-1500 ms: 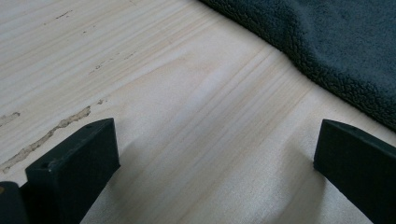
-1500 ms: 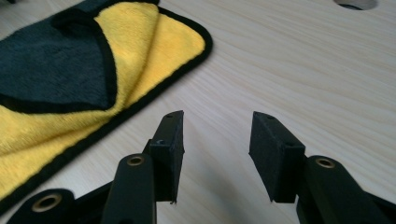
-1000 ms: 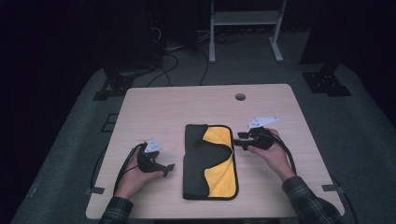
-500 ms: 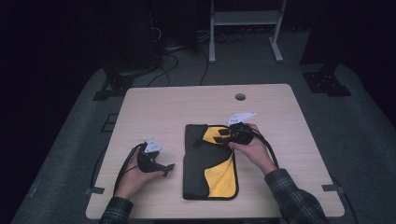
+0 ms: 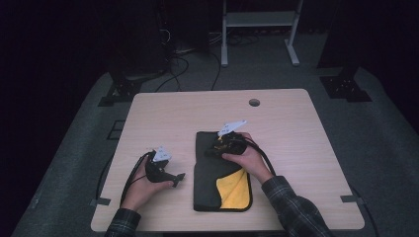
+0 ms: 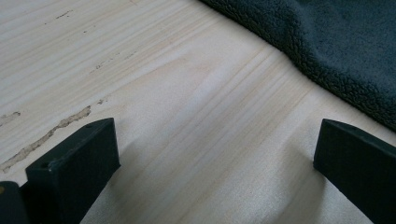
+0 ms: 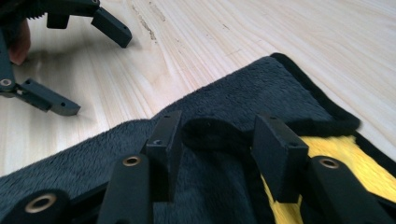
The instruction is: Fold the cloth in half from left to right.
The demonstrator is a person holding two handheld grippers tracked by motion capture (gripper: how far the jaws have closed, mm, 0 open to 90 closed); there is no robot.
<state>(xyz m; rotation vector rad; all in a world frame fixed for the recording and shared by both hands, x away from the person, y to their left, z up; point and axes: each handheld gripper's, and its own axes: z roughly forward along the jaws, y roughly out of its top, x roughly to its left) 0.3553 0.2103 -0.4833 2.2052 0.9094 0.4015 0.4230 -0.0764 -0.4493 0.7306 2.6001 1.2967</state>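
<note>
Straddling a raised fold of the cloth (image 7: 219,133), the right tool (image 7: 219,149) stands released, its jaws just opening

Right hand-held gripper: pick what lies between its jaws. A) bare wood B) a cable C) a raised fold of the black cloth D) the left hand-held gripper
C: in the right gripper view, the right hand-held gripper straddles a raised fold of the black and yellow cloth.
</note>
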